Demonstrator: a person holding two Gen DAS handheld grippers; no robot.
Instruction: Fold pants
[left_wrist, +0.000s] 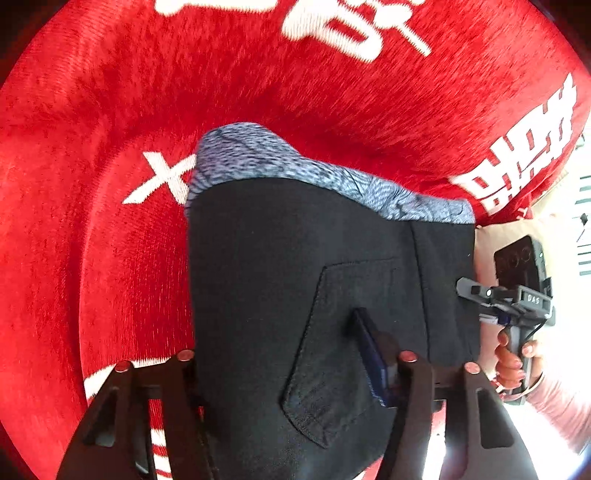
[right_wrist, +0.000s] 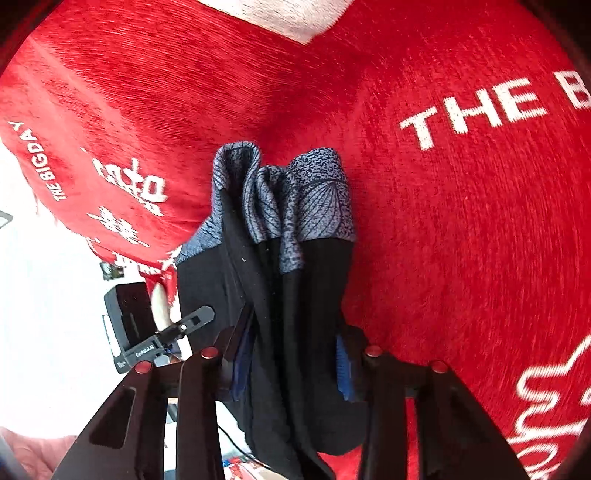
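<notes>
The red cloth (right_wrist: 461, 221) is covered in white lettering. From the right wrist view, "THE B" runs large across its right side before the frame cuts it off, and "THE BIGDAY" stands in small capitals along its left edge. Beside that are white characters, apparently Chinese, too blurred for me to read. From the left wrist view the same cloth shows a white "X" mark left of the pants, and more blurred white characters. The other handheld gripper (left_wrist: 524, 299) bears a small label reading something like "DAS".

Open red blanket (right_wrist: 461, 229) lies clear around the bunched pants (right_wrist: 295, 258).
</notes>
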